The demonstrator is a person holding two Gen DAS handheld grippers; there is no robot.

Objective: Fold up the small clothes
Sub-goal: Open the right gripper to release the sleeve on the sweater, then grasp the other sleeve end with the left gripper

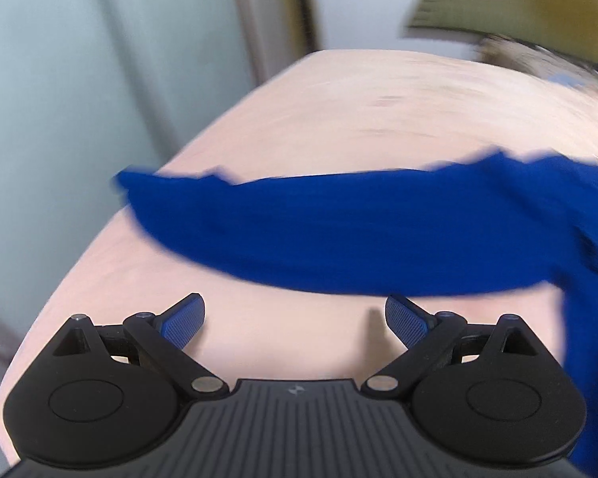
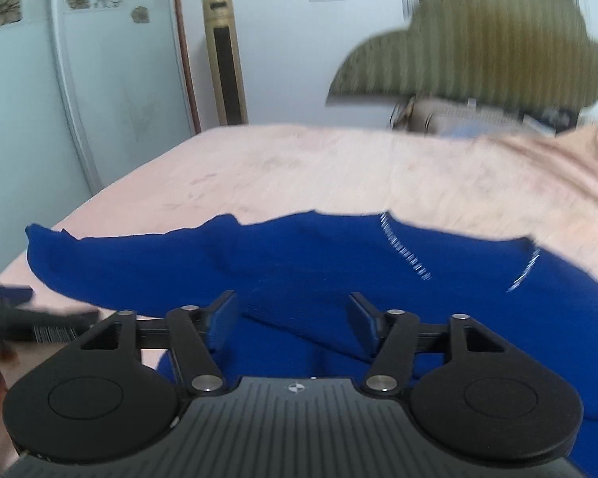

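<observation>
A royal-blue garment (image 1: 358,235) lies across the pink bedsheet (image 1: 378,119), blurred in the left wrist view. My left gripper (image 1: 295,312) hangs just short of its near edge, jaws wide open with only bare sheet between the blue pads (image 1: 181,324). In the right wrist view the same blue garment (image 2: 299,263) shows white stitching (image 2: 404,249) and spreads under my right gripper (image 2: 292,310). Its jaws stand apart over the cloth, and the pads (image 2: 223,318) do not press on it. The left gripper's body (image 2: 40,324) shows at the left edge.
The bed (image 2: 339,167) ends at a left edge beside a pale wardrobe (image 2: 99,79). An olive striped headboard (image 2: 478,51) and pillows (image 2: 458,119) stand at the far right. A tall gold column (image 2: 225,59) stands against the back wall.
</observation>
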